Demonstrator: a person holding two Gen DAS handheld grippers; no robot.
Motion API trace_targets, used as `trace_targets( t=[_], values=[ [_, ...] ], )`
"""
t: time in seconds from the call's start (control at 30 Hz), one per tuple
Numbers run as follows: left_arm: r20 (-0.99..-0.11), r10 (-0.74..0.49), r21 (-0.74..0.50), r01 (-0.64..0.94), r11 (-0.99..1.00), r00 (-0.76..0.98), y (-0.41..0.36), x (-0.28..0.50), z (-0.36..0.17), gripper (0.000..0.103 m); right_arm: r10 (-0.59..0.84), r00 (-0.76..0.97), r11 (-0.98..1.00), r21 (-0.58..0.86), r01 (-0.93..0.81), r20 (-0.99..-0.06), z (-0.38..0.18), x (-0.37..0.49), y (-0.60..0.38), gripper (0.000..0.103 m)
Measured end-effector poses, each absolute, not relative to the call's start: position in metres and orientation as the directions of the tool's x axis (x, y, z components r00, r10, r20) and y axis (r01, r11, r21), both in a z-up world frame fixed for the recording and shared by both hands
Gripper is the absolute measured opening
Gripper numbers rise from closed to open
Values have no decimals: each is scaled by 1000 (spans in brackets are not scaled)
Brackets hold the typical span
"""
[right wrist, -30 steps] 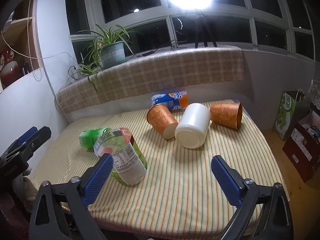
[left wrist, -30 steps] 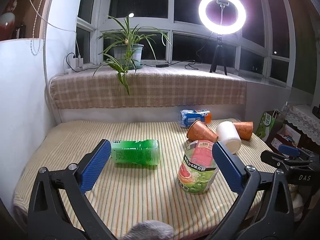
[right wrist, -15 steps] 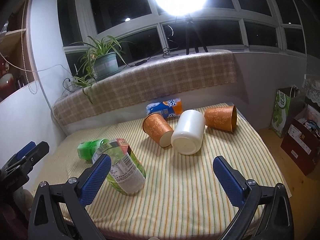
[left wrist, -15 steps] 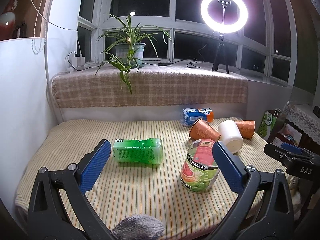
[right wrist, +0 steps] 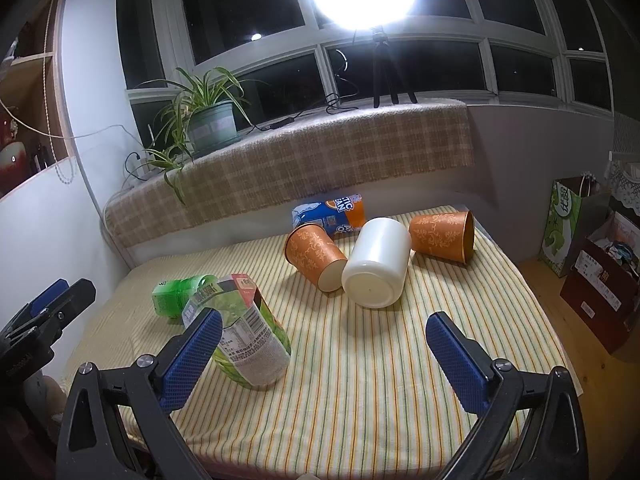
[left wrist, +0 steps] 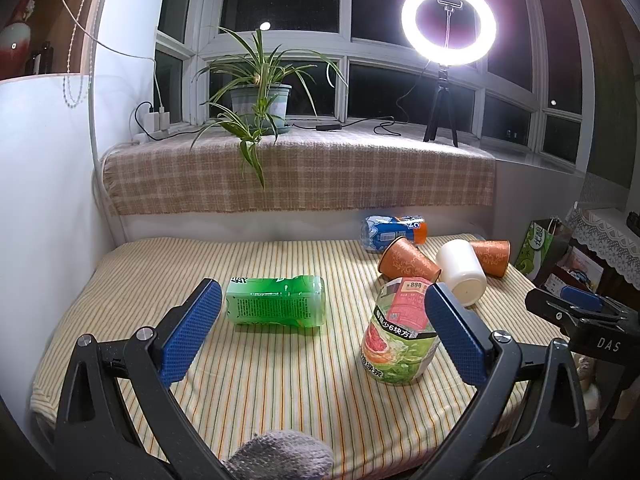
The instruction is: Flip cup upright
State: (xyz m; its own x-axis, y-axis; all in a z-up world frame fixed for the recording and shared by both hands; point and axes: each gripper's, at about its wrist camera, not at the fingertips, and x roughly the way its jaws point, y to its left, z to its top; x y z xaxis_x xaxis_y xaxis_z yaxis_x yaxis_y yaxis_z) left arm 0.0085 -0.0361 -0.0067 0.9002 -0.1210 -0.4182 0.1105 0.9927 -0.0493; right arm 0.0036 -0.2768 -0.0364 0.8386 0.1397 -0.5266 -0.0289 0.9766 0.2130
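- Two orange paper cups (right wrist: 314, 256) (right wrist: 442, 236) are lying beside the white cup (right wrist: 378, 266) on the striped tabletop (right wrist: 360, 380).
- I am holding my left gripper (left wrist: 320, 338) and right gripper (right wrist: 324, 358) wide open, gripping nothing.

A white cup (right wrist: 378, 266) lies on its side on the striped table (right wrist: 360, 380). Patterned cups lie touching its left (right wrist: 314, 256) and just right (right wrist: 442, 236). A can (right wrist: 332, 214) lies behind it; two bottles (right wrist: 244, 340) (right wrist: 180, 294) lie well to its left.
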Motion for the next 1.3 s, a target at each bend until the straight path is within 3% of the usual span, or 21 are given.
trace_targets(
  t=[1.3],
  values=[
    [-420,-121,-49,110,993,900,-34,10,-7,103,147,831,977,210,-38,-537,-40,8,-273,103]
  ],
)
